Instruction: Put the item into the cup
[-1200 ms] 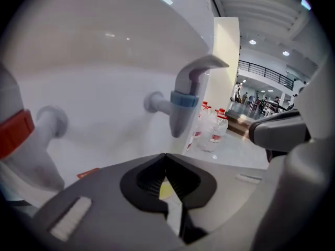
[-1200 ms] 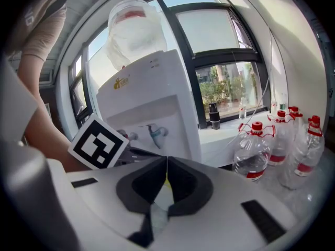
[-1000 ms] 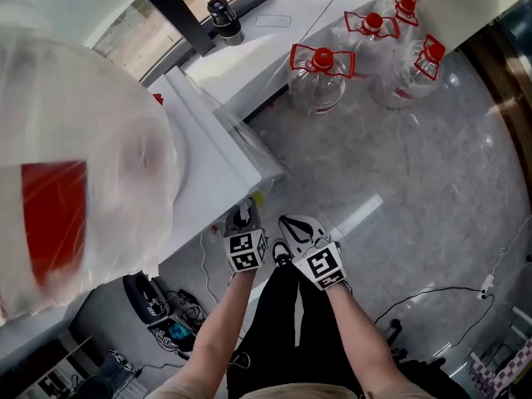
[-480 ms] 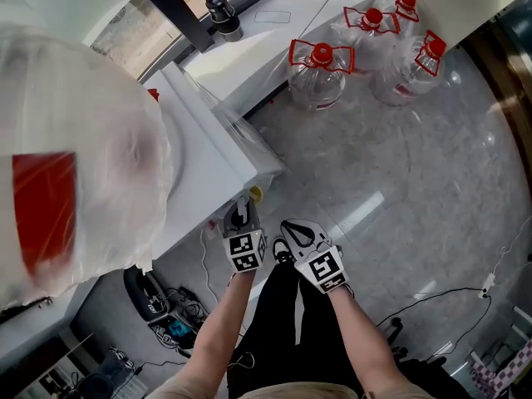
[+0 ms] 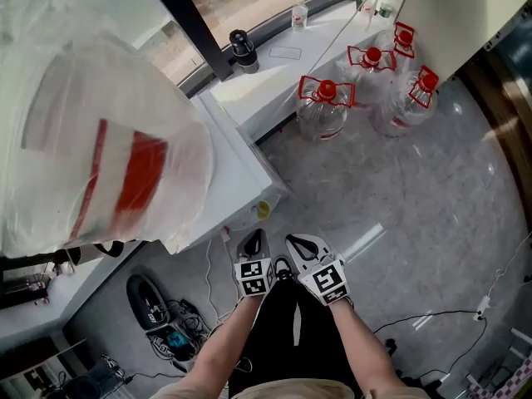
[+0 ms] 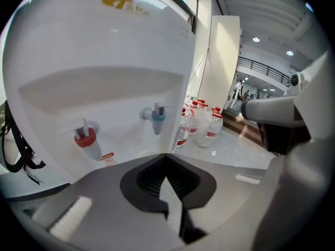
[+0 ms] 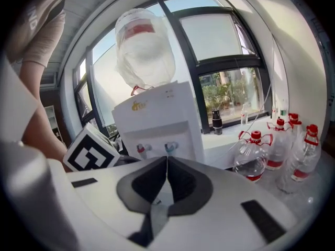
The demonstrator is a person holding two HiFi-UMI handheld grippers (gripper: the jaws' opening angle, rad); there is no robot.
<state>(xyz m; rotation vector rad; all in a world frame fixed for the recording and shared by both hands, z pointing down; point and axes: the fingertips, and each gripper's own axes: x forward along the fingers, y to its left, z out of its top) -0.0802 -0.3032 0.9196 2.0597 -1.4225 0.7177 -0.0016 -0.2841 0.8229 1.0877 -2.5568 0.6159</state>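
Left gripper (image 5: 254, 241) and right gripper (image 5: 301, 244) hung side by side just before water dispenser (image 5: 237, 169), jaws pressed together, nothing between. Small clear vessel (image 5: 299, 15), perhaps cup, stood on sill (image 5: 274, 81) behind dispenser.

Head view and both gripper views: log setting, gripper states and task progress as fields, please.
setting: water dispenser topped by a bagged jug; bottles on the floor
left gripper: shut, empty
right gripper: shut, empty
taps: red tap, blue tap
progress: not started; no cup clearly visible
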